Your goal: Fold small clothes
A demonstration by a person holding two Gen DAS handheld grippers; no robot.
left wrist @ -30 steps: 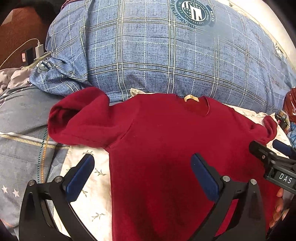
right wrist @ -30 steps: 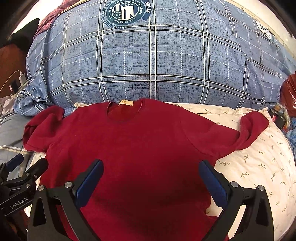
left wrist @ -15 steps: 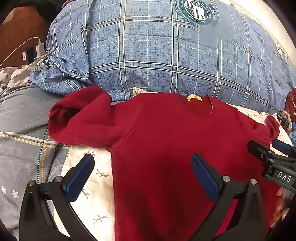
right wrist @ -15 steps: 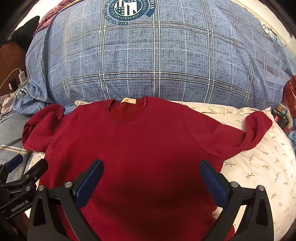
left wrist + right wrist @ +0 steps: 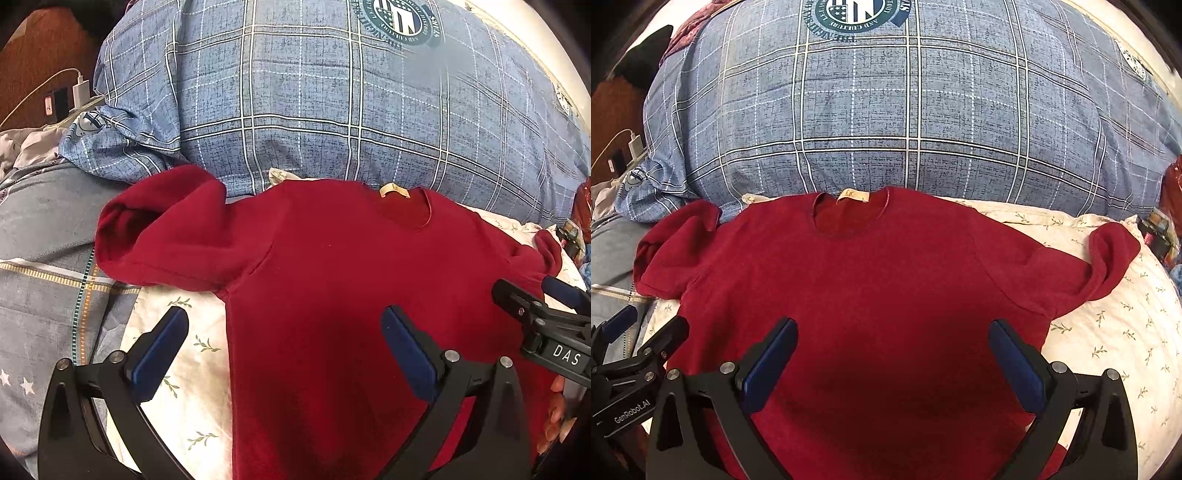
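A dark red short-sleeved shirt (image 5: 886, 295) lies flat, front up, on a floral white cover (image 5: 1126, 332), its collar with a tan label (image 5: 852, 195) at the far side. In the left wrist view the same shirt (image 5: 351, 295) shows its left sleeve (image 5: 166, 240) bunched and puffed up. My left gripper (image 5: 284, 347) hovers open over the shirt's left edge below the armpit, holding nothing. My right gripper (image 5: 892, 358) hovers open over the lower middle of the shirt, also empty. Each gripper appears at the side of the other's view.
A large blue plaid pillow (image 5: 908, 110) bulges just behind the collar. A grey patterned quilt (image 5: 44, 258) lies to the left, with a white charger and cable (image 5: 79, 88) beyond it. Small dark items (image 5: 1156, 236) and red packaging sit at the far right edge.
Both views have shifted slightly: the shirt sits a little lower and further right in the left view. The shirt lies as before and both grippers stay open.
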